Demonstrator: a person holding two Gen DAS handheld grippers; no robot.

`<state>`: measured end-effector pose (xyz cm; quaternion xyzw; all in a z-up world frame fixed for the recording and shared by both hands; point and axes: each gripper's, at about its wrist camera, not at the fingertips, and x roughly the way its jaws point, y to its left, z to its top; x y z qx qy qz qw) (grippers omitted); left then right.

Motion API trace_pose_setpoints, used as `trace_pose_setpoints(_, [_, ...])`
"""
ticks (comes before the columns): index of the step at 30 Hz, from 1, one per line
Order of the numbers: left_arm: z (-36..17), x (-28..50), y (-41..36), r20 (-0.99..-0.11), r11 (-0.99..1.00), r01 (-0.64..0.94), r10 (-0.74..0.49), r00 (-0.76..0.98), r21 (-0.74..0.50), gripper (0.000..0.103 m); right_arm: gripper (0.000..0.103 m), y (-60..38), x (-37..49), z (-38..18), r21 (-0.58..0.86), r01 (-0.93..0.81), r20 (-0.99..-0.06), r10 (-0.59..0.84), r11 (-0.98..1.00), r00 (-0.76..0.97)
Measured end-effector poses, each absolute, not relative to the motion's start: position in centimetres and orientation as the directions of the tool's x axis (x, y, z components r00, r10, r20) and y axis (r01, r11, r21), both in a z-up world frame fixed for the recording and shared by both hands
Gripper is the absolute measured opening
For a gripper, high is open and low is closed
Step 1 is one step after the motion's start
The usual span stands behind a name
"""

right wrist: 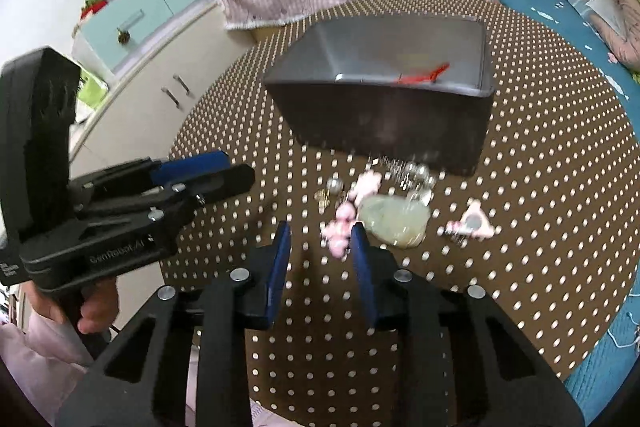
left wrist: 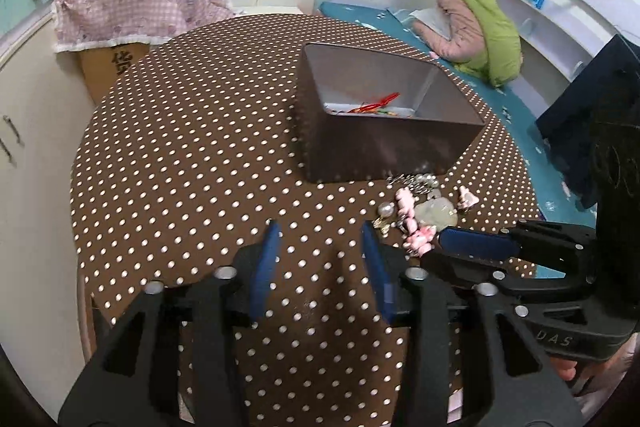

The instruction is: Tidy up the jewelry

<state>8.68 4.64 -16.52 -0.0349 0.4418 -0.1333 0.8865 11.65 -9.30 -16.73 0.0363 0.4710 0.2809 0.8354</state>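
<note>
From the left wrist, our left gripper (left wrist: pixel 320 239) stands spread over bare counter (left wrist: pixel 180 167), the jewelry pile (left wrist: pixel 420 215) just right of it, before the box (left wrist: pixel 384 147). From the right wrist, our right gripper (right wrist: pixel 320 239) is apart, seemingly unclamped, pink beads (right wrist: pixel 340 231) blurred at its tips.

Round table in a brown cloth with white polka dots (left wrist: pixel 180 167). Dark rectangular metal tin (left wrist: pixel 384 151) sits toward the far side, and a loose heap of pink and pearly jewelry (left wrist: pixel 420 211) lies just in front of it.
</note>
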Motion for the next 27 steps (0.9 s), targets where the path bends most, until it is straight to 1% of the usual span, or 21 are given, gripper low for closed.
trace_pose_setpoints(1, [-16.6, 8.5, 4.6, -0.774, 0.964, 0.202, -0.261, 0.578, -0.174, 0.060, 0.029, -9.1, 11.5, -16.9, 0.306, -0.432, -0.776, 0.485, 0.848, 0.402])
trace_pose_setpoints(4, [-16.4, 8.1, 4.4, -0.762, 0.967, 0.207, -0.245, 0.600, -0.148, 0.063, 0.025, -8.6, 11.4, -17.3, 0.259, -0.425, -0.791, 0.442, 0.868, 0.422])
trace_pose_setpoints(5, [-16.2, 8.1, 4.2, -0.761, 0.966, 0.211, -0.246, 0.600, -0.146, 0.064, 0.022, -8.4, 11.4, -17.4, 0.244, -0.428, -0.793, 0.433, 0.870, 0.428])
trace_pose_setpoints(6, [-16.3, 8.0, 4.1, -0.764, 0.967, 0.211, -0.243, 0.597, -0.143, 0.067, 0.018, -8.2, 11.4, -17.5, 0.230, -0.430, -0.792, 0.425, 0.873, 0.438])
trace_pose_setpoints(7, [-16.3, 7.9, 4.0, -0.768, 0.967, 0.209, -0.242, 0.593, -0.143, 0.071, 0.017, -8.0, 11.3, -17.6, 0.214, -0.433, -0.790, 0.416, 0.876, 0.451])
trace_pose_setpoints(9, [-16.4, 8.1, 3.7, -0.774, 0.969, 0.207, -0.232, 0.589, -0.133, 0.071, 0.012, -7.6, 11.3, -17.7, 0.185, -0.443, -0.790, 0.401, 0.877, 0.463])
trace_pose_setpoints(16, [-16.4, 8.6, 3.0, -0.766, 0.964, 0.226, -0.249, 0.593, -0.138, 0.071, 0.012, -8.4, 11.6, -17.5, 0.236, -0.426, -0.785, 0.430, 0.874, 0.447])
trace_pose_setpoints(20, [-16.5, 9.5, 2.7, -0.765, 0.964, 0.229, -0.249, 0.594, -0.136, 0.071, 0.012, -10.1, 11.3, -16.3, 0.285, -0.405, -0.753, 0.465, 0.869, 0.466])
trace_pose_setpoints(27, [-17.2, 11.2, 1.4, -0.774, 0.960, 0.259, -0.244, 0.585, -0.107, 0.070, 0.012, -13.5, 12.0, -14.4, 0.337, -0.338, -0.709, 0.473, 0.879, 0.523])
